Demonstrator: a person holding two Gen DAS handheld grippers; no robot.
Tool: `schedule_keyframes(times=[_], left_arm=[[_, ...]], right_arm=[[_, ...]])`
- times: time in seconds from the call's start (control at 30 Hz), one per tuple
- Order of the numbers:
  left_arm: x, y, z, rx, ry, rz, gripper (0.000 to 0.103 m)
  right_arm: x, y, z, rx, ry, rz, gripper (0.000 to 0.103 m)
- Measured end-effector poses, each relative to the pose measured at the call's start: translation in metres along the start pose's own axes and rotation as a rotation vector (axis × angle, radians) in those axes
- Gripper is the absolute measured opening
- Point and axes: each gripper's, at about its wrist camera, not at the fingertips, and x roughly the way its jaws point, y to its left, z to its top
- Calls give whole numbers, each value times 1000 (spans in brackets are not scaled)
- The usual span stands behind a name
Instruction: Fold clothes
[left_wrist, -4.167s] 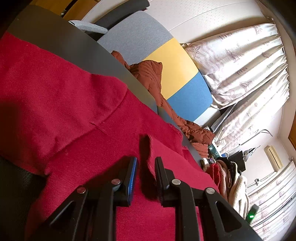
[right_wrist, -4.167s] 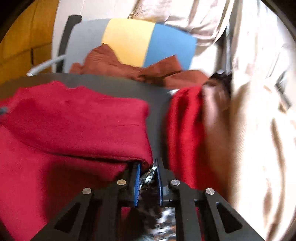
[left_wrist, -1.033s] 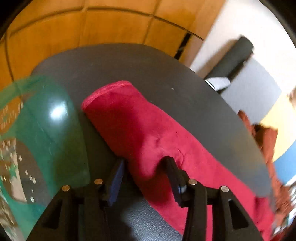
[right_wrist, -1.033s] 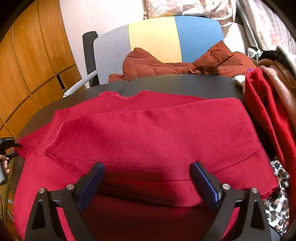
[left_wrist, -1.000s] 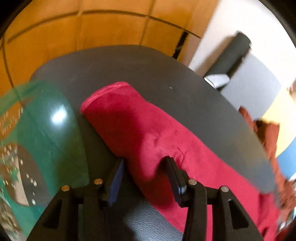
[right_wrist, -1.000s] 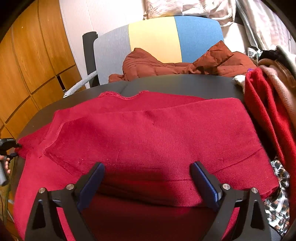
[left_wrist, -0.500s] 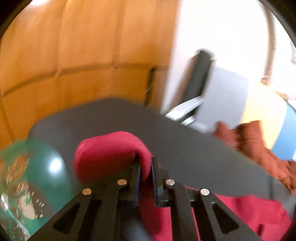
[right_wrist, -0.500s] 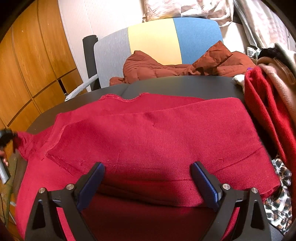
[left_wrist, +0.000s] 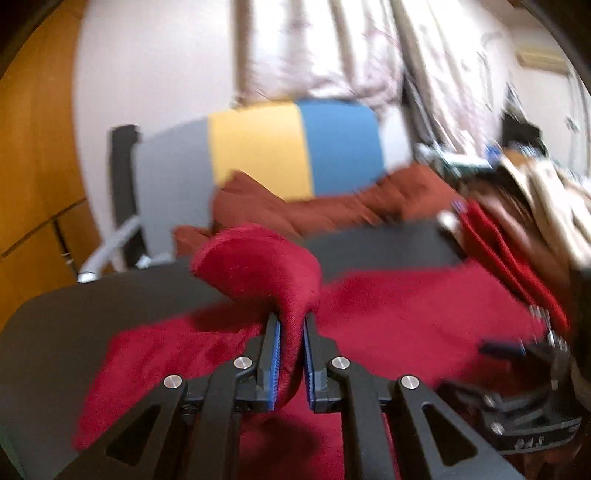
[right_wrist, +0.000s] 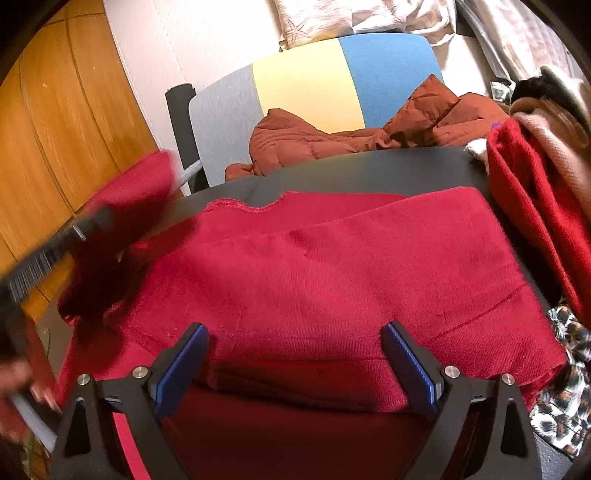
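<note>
My left gripper (left_wrist: 291, 354) has swung the red sweater's (right_wrist: 332, 280) sleeve (left_wrist: 258, 266) up off the dark surface (right_wrist: 369, 166); fingers pinch it, easing apart. Right gripper (right_wrist: 295, 365) hovers spread over the folded body.

A chair (right_wrist: 306, 88) with grey, yellow and blue back panels stands behind the dark round table (right_wrist: 369, 168). A rust-brown quilted jacket (right_wrist: 354, 129) lies on its seat. Wooden panelling (right_wrist: 66, 122) covers the left wall. Patterned curtains (left_wrist: 332, 48) hang behind.
</note>
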Motion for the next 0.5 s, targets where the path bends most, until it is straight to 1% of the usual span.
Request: schedule_keyframes(times=[0.07, 0.13, 0.17, 0.23, 0.3, 0.33, 0.43, 0.5], left_arm=[[8, -10, -11, 16, 61, -49, 20], [7, -14, -17, 14, 108, -74, 22], [1, -11, -21, -1, 116, -87, 22], [-13, 1, -33, -77, 109, -121, 24], [-26, 22, -45, -162, 99, -132, 26], [-21, 30, -46, -195, 95, -127, 27], [-15, 67, -56, -318, 104, -47, 27], [-9, 105, -71, -495, 127, -35, 27]], right_arm=[[0, -1, 0, 4, -2, 4, 96], [-1, -2, 0, 7, -3, 8, 96], [-1, -2, 0, 9, -4, 10, 96], [-1, -2, 0, 12, -5, 12, 96], [-1, -2, 0, 12, -5, 13, 96], [-1, -2, 0, 12, -5, 13, 96], [-2, -2, 0, 11, -4, 12, 96], [-2, -1, 0, 10, -4, 11, 96]])
